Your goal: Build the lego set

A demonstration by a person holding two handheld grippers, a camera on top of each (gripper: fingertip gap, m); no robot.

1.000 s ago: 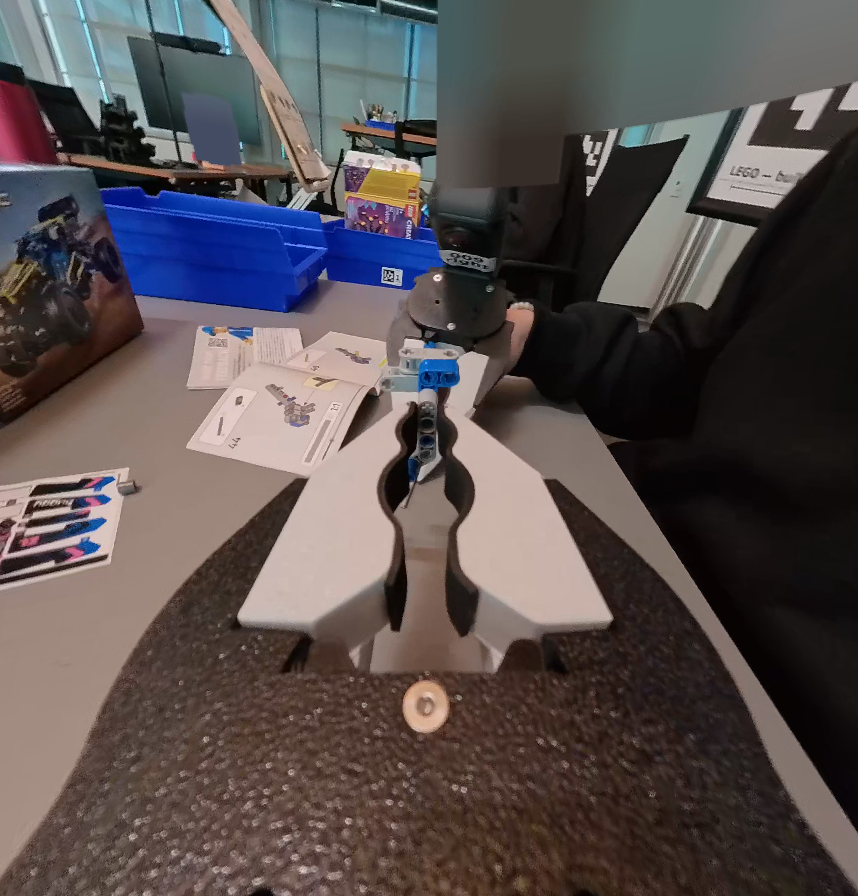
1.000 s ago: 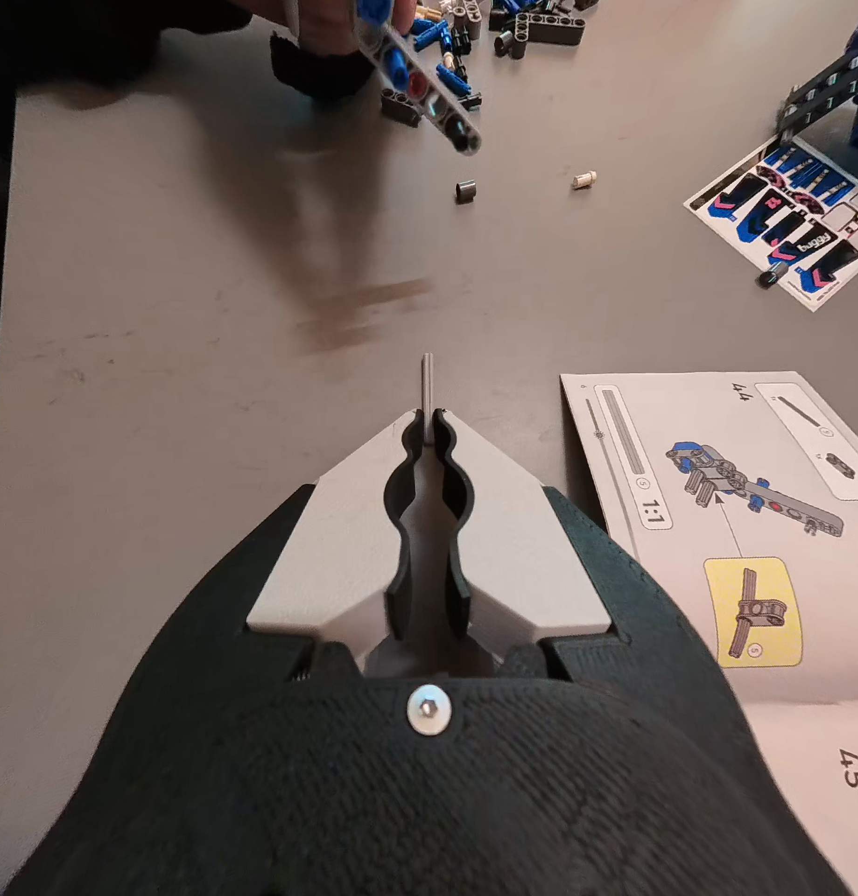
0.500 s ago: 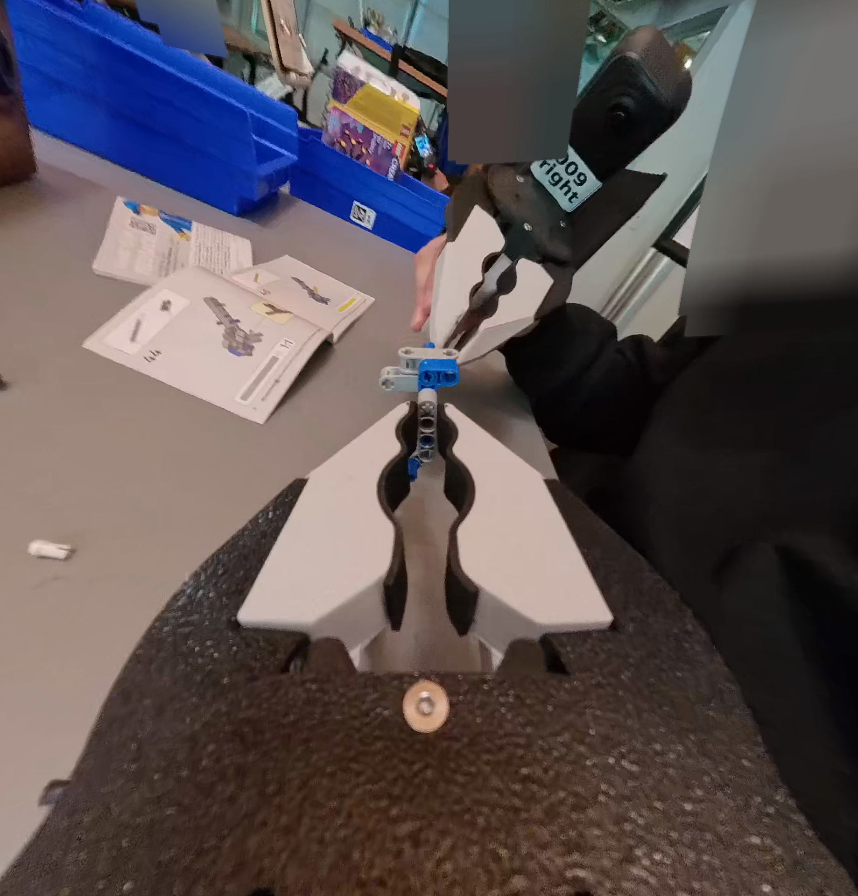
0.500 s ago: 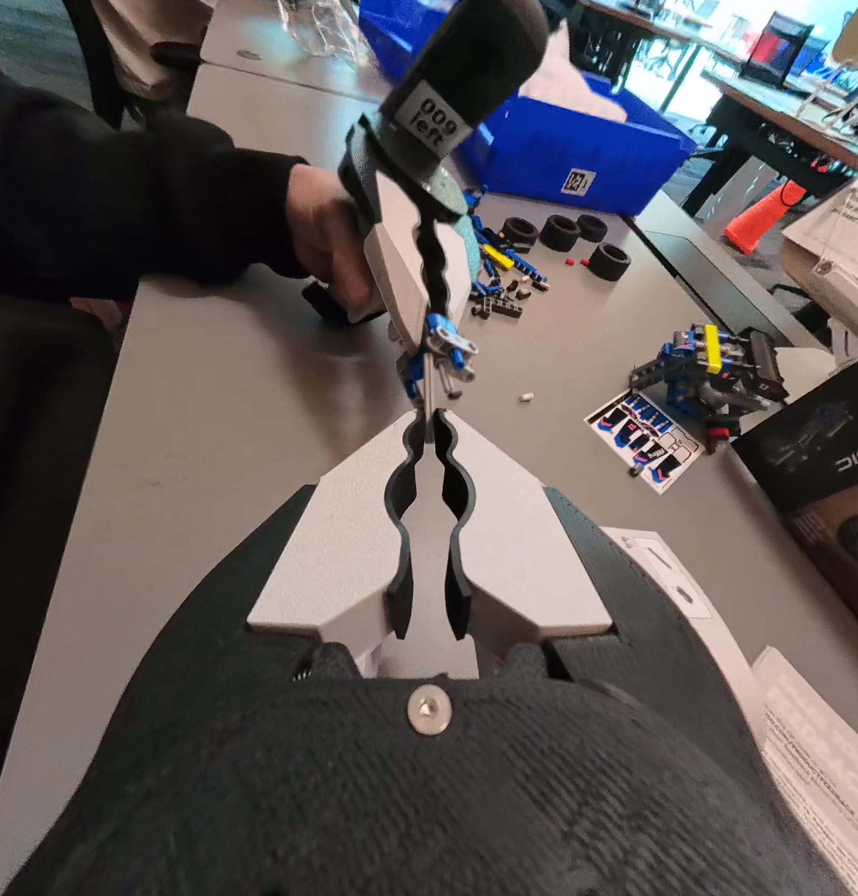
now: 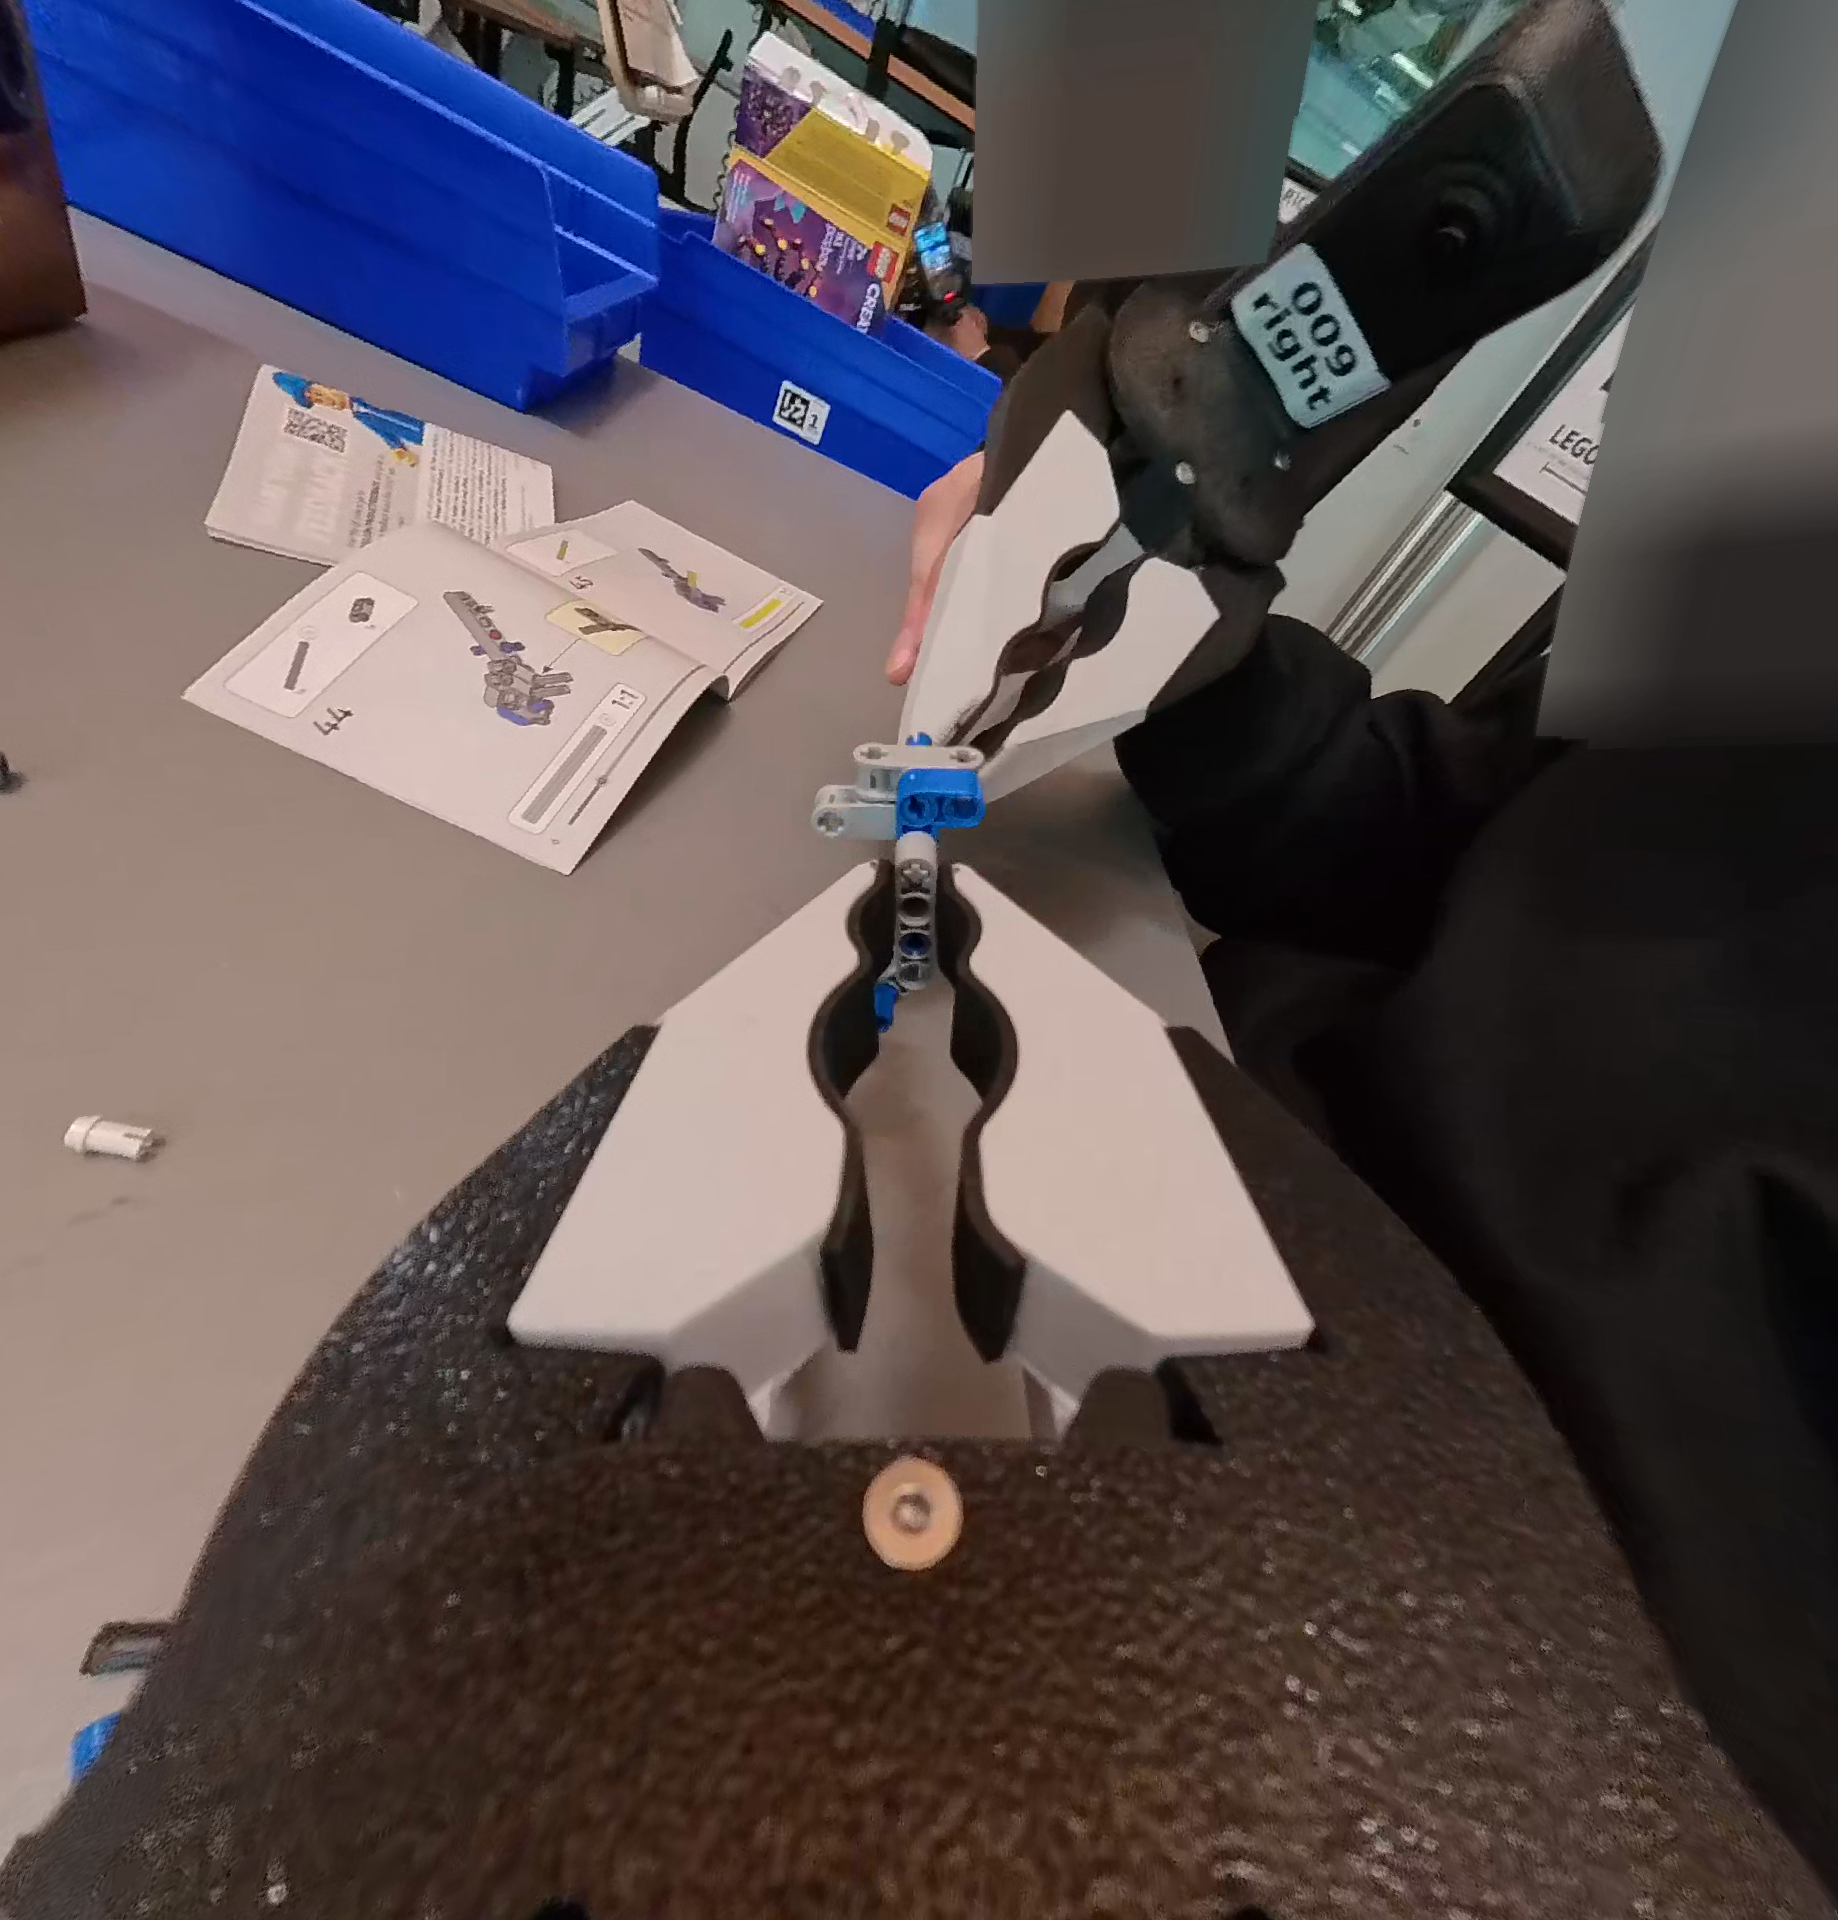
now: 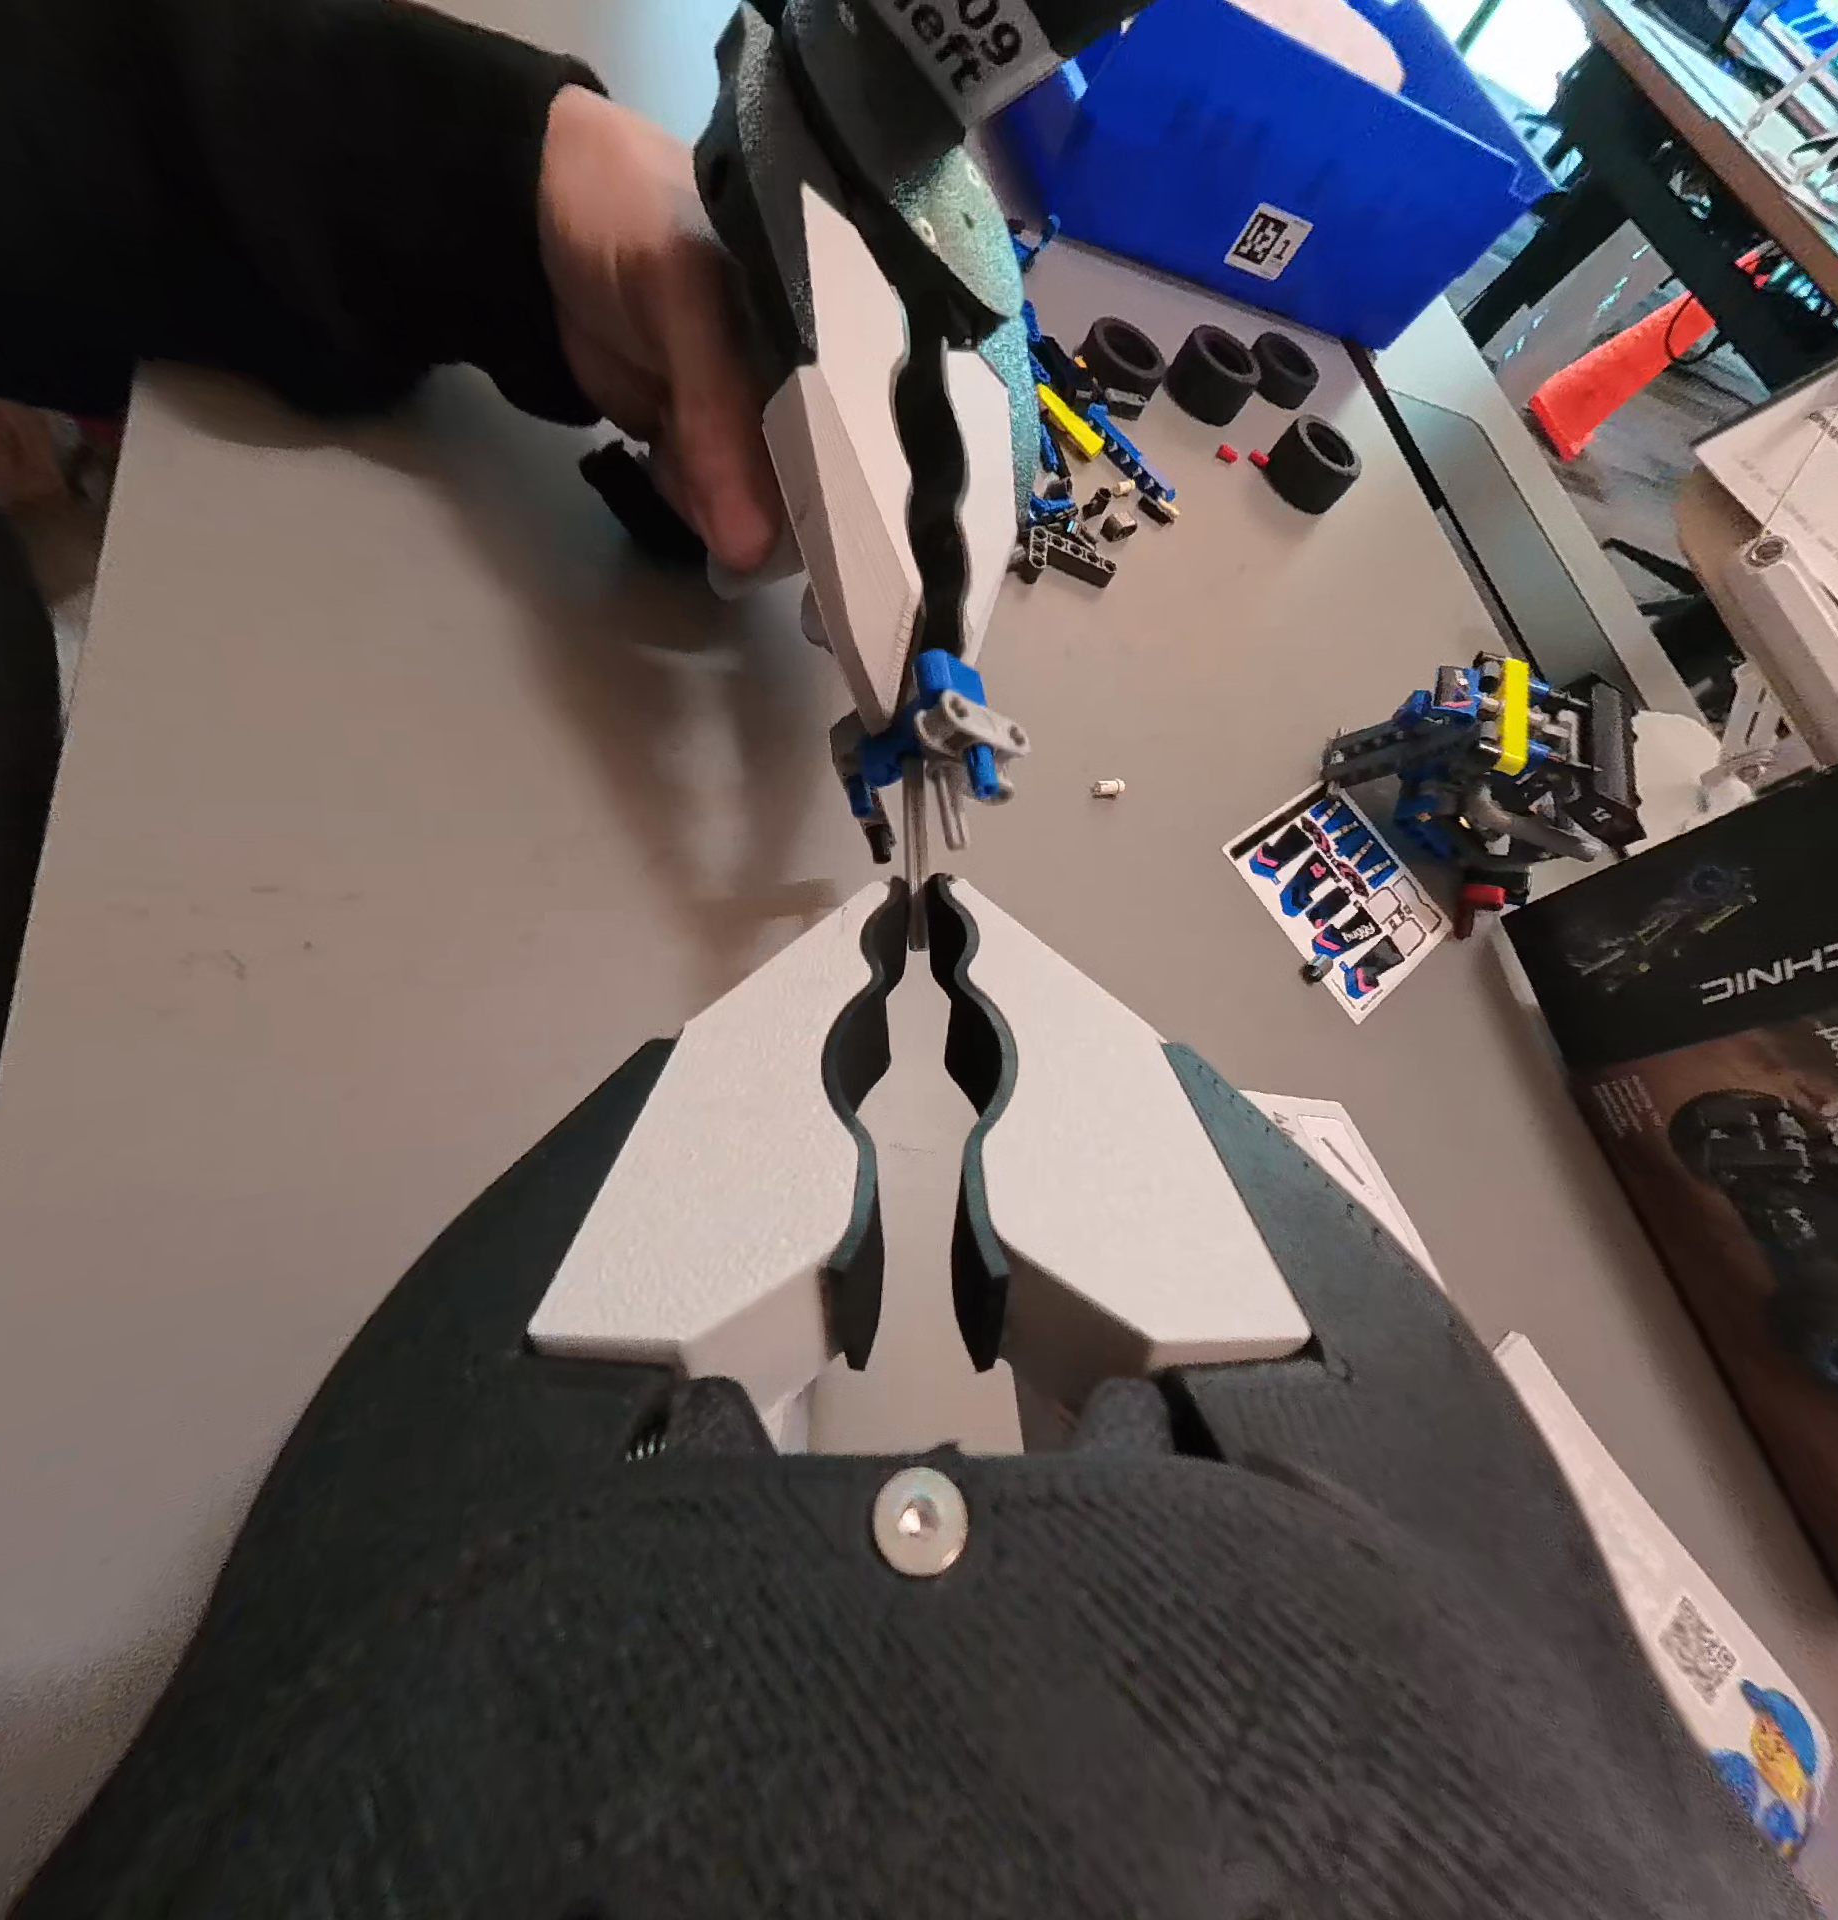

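My left gripper (image 5: 915, 883) is shut on a grey beam with blue and grey connectors on its end, the small lego assembly (image 5: 899, 805), held above the grey table (image 5: 271, 987). My right gripper (image 6: 920, 894) is shut on a thin grey axle (image 6: 915, 842). The axle's far end meets the assembly's (image 6: 925, 743) connectors. In the left wrist view the right gripper (image 5: 962, 743) comes down from the upper right and its tips touch the blue connector. In the right wrist view the left gripper (image 6: 894, 686) comes down from above, held by a hand (image 6: 645, 343).
An open instruction booklet (image 5: 499, 675) and a leaflet (image 5: 364, 468) lie on the table, before blue bins (image 5: 375, 187). A partly built buggy (image 6: 1497, 769), a sticker sheet (image 6: 1330, 914), black tyres (image 6: 1216, 374), a pile of loose parts (image 6: 1081, 478) and the set's box (image 6: 1725, 1091) lie at right. A small white pin (image 5: 110, 1138) lies at left. Left and right tips are no more than a few centimetres apart. Both grippers' tips are roughly 15 cm from the small white pin (image 5: 110, 1138). It is also in sight in the right wrist view (image 6: 1109, 785).
The two grippers have come together above the table, tip to tip. The right gripper has swung up from facing the table and its axle now meets the assembly in the left gripper.
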